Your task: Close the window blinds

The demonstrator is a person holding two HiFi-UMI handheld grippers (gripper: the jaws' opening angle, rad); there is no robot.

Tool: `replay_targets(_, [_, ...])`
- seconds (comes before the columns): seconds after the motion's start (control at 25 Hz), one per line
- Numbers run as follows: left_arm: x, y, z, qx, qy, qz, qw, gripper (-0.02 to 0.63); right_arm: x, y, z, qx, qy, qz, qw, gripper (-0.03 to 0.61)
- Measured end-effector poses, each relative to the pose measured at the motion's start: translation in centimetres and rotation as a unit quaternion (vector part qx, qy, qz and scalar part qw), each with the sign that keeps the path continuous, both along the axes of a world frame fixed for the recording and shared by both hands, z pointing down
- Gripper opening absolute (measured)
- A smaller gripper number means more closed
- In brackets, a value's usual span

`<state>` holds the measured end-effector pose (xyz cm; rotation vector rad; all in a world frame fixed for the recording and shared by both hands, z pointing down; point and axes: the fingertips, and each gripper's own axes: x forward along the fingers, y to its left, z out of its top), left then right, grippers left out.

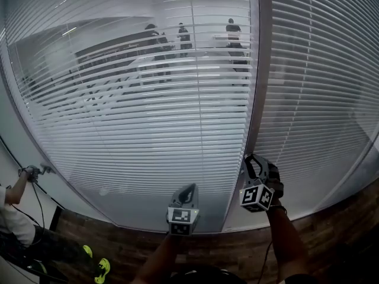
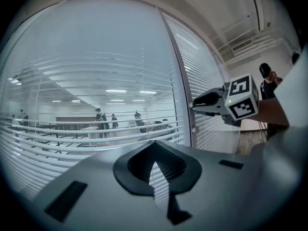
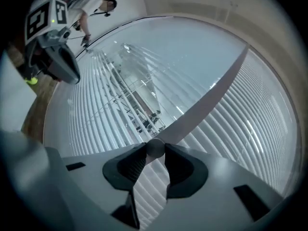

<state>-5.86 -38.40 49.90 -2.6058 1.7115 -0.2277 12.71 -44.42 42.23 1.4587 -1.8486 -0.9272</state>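
- Each tool carries one cube with black-and-white square markers: one cube (image 1: 182, 216) on the left tool (image 1: 188, 189), one cube (image 1: 257, 197) on the right tool (image 1: 249, 160). The markers are patterns only, not letters.
- There are two window blinds behind glass: the left blinds (image 1: 136, 117) and the right blinds (image 1: 320, 87), with one grey post (image 1: 257, 70) between them.
- The slats of the left blinds stand partly open, and three dark persons (image 1: 185, 37) are seen through them in the head view. The right blinds look more closed.
- The right tool is closed on one small round knob (image 3: 155, 148) at the post.
- The left tool holds nothing; its jaw tips touch each other, and it points at the left blinds.
- One more person (image 1: 18, 218) is at the left edge, wearing two yellow-green shoes (image 1: 102, 270).
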Motion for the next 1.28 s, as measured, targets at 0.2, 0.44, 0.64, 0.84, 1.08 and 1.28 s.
replay_targets(0.2, [-0.4, 0.5, -0.1, -0.005, 0.005, -0.007, 0.9999, 0.0, -0.2, 0.1, 0.4, 0.014, 0.139, -0.015, 0.99, 0.124])
replay_targets(0.44, [-0.6, 1.0, 0.1, -0.011, 0.002, -0.01, 0.9999, 0.0, -0.5, 0.3, 0.9, 0.024, 0.27, -0.014, 0.963, 0.124])
replay_targets(0.64, [0.4, 1.6, 0.7, -0.024, 0.007, -0.006, 0.9997, 0.0, -0.2, 0.3, 1.2, 0.042, 0.347, -0.009, 0.937, 0.124])
replay_targets(0.84, [1.0, 1.3, 1.0, -0.022, 0.006, -0.002, 0.9997, -0.001, -0.2, 0.0, 1.0, 0.057, 0.362, -0.008, 0.93, 0.124])
replay_targets(1.08, [1.7, 1.7, 0.4, -0.037, 0.013, 0.004, 0.9992, 0.0, 0.0, 0.8, 0.3, 0.013, 0.18, -0.016, 0.983, 0.172])
replay_targets(1.28, [1.7, 1.4, 1.1, -0.022, 0.008, 0.002, 0.9997, 0.0, -0.3, 1.2, -0.4, -0.057, -0.137, -0.027, 0.989, 0.172])
